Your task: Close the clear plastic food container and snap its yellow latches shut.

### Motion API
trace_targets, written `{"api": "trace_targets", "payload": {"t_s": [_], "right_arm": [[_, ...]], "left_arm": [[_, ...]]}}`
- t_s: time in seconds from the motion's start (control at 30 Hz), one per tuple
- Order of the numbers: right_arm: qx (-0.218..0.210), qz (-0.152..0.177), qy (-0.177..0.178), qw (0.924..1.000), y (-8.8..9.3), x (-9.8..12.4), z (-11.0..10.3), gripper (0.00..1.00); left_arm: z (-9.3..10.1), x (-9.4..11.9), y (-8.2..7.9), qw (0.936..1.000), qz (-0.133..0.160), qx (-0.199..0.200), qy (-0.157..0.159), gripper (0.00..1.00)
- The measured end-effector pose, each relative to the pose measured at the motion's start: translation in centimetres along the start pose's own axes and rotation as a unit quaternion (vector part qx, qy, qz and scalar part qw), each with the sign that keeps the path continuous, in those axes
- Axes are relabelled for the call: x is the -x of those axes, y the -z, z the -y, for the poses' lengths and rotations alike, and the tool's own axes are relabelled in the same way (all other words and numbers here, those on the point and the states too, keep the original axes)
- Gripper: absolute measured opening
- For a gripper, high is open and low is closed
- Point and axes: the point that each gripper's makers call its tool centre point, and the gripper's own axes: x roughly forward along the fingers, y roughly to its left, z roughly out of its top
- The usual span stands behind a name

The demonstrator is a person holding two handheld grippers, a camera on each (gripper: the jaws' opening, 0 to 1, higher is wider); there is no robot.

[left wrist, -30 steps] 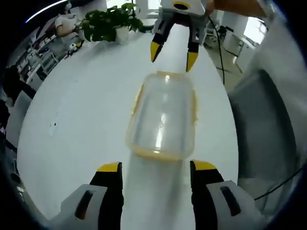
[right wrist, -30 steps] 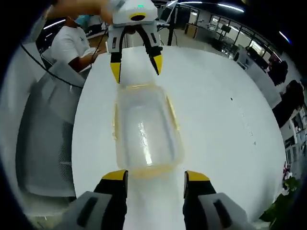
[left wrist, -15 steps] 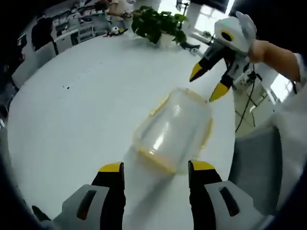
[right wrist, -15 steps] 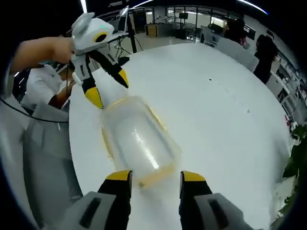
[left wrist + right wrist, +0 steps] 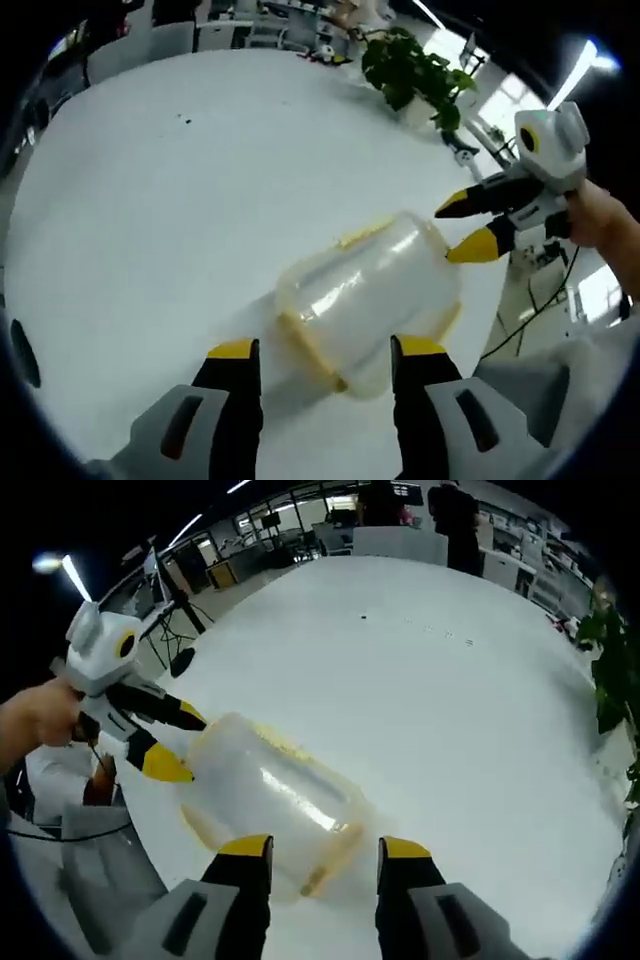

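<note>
Round white bench (image 5: pixel 150 200) carries everything. Clear rounded plastic food container with yellow rim and latches (image 5: pixel 365 295) lies on bench near its edge, lid on, just ahead of both grippers. Green leafy potted plant (image 5: pixel 412 68) at far bench edge. Left gripper (image 5: pixel 325 352): yellow-tipped jaws wide, empty, at container's end. Right gripper (image 5: pixel 318 848): jaws wide, empty, at opposite end.
</note>
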Motion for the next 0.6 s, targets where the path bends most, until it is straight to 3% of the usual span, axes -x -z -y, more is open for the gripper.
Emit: {"api": "trace_targets", "payload": {"t_s": [0.07,0.17,0.23,0.6], "right_arm": [[0.007,-0.008,-0.001,0.9999,0.2,-0.4,-0.4,0.42],[0.015,-0.029,-0.008,0.9994,1.1,-1.0,-1.0,0.44],[-0.003,-0.019,-0.013,0.9997,0.8,-1.0,-1.2,0.44],[-0.01,-0.041,-0.014,0.999,0.8,-1.3,-1.6,0.42]], "left_arm": [[0.4,-0.2,0.5,0.9999,-0.008,-0.009,0.003,0.52],[0.6,-0.5,0.3,0.9999,-0.001,0.012,0.008,0.52],[0.7,-0.6,0.3,0.9999,0.0,0.012,0.007,0.51],[1.2,-1.0,0.3,0.9995,0.005,0.032,0.0,0.47]]}}
